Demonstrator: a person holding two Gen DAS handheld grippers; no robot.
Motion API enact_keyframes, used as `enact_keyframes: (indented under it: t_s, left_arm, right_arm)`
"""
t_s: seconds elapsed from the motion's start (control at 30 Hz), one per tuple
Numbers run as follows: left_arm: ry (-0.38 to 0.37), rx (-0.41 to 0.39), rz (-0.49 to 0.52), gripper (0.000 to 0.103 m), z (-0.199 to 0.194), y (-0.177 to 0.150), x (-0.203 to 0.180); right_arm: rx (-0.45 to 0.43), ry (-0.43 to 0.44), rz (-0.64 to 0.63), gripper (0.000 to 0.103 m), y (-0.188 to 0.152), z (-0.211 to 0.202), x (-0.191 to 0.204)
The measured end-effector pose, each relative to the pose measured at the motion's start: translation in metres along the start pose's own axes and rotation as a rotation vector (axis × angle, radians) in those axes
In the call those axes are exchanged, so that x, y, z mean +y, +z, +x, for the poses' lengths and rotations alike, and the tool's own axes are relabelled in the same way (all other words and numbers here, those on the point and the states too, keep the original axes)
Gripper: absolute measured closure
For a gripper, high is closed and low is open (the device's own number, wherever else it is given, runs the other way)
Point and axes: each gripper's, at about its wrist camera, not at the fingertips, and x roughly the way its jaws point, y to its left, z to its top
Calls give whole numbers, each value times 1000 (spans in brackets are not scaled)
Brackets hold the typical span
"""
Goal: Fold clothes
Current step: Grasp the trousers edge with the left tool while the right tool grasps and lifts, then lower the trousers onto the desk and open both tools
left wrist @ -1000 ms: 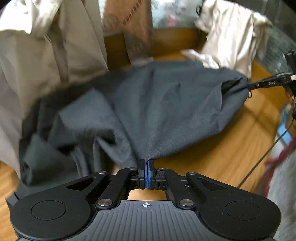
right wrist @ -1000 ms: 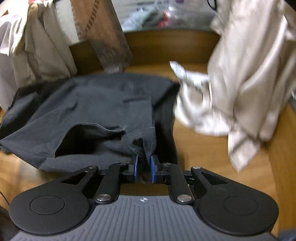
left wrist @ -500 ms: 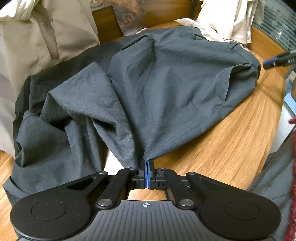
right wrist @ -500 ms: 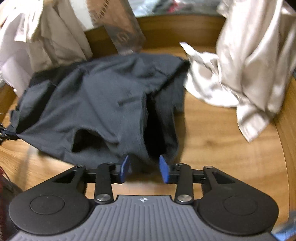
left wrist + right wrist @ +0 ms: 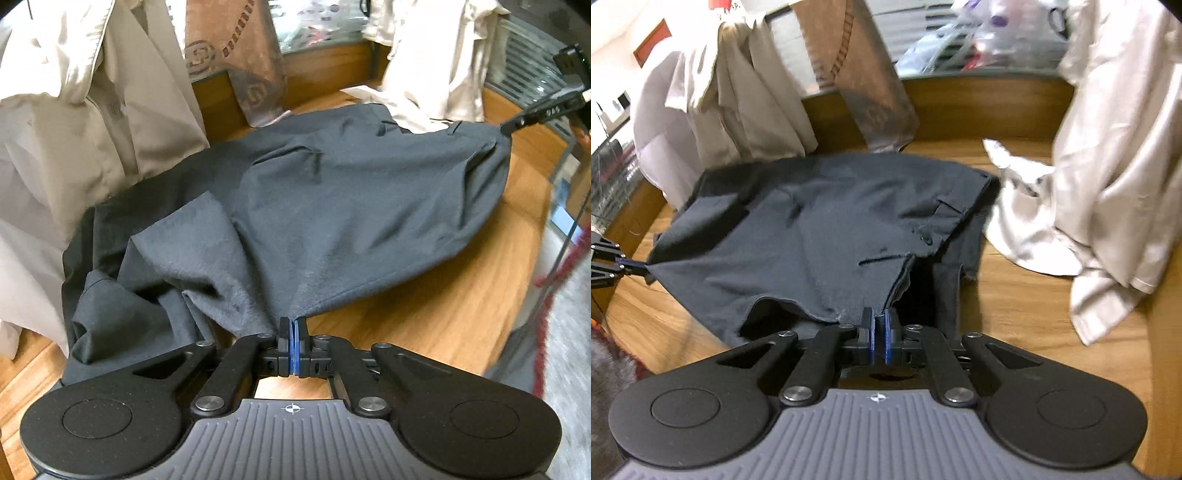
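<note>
Item one: dark grey garment [image 5: 332, 206], which I am seeing spread and rumpled across the middle of the wooden worktop [image 5: 443, 314]. One edge is being drawn up off the wood toward each of my cameras, with a pocket slit and a belt loop facing up in the right wrist view.

Item two: left hand-held gripper [image 5: 293, 325]. It is clenching a pinch of the garment's near hem, the blue pads pressing together on the cloth, which is fanning out from that point. From the right wrist view it [image 5: 631, 267] is appearing at the far left edge, tugging a corner taut.

Item three: right hand-held gripper [image 5: 878, 317]. Its jaws have just been closing and are now clamping on the garment's waistband edge. In the left wrist view it [image 5: 508, 127] is gripping the far right corner.

Item four: cream satin cloth [image 5: 1108, 155], hanging at the right and trailing onto the worktop just beside the garment.

Item five: beige shirts [image 5: 92, 110], hanging at the left, their lower part touching the garment's back edge.

Item six: brown patterned cloth [image 5: 240, 51], hanging behind, over the worktop's raised wooden rim.
</note>
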Motion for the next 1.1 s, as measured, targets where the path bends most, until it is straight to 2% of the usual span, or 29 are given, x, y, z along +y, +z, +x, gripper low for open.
enact_keyframes:
  t_s: [0.1, 0.27, 0.43, 0.53, 0.57, 0.63, 0.7, 0.73, 0.8, 0.87, 0.93, 1.07, 1.1]
  left_arm:
    - [-44, 70, 14, 100, 13, -21, -8]
    - [-125, 204, 62, 100, 48, -52, -33]
    - [-141, 233, 43, 100, 58, -56, -33]
    - [-172, 215, 22, 98, 49, -45, -25]
    - [-189, 206, 14, 98, 45, -39, -22]
    - [-229, 172, -15, 83, 36, -25, -15]
    - [-254, 116, -58, 79, 28, -10, -6]
    - [-251, 90, -78, 79, 26, 0, -2]
    - [-226, 46, -108, 78, 27, 19, 4]
    - [-185, 11, -121, 77, 33, 35, 8]
    - [-150, -11, -126, 69, 41, 51, 12]
    - [-95, -38, -102, 68, 58, 82, 16]
    - [-86, -48, -95, 64, 63, 88, 18]
  right_arm:
    - [65, -32, 18, 98, -26, -1, -5]
    - [166, -108, 65, 103, -76, 26, -8]
    - [182, -174, 126, 103, -109, 37, -11]
    - [148, -201, 181, 102, -114, 29, -9]
    - [133, -215, 205, 98, -114, 25, -8]
    - [101, -244, 285, 94, -115, 19, -10]
    - [75, -282, 414, 70, -120, 13, -14]
    - [65, -300, 486, 53, -123, 11, -17]
    - [52, -316, 631, 52, -132, 9, -20]
    - [21, -283, 764, 52, -143, 11, -19]
    - [-14, -238, 880, 52, -153, 17, -18]
    - [-45, -178, 1023, 52, -159, 32, -13]
    - [-47, -177, 1039, 52, -159, 36, -13]
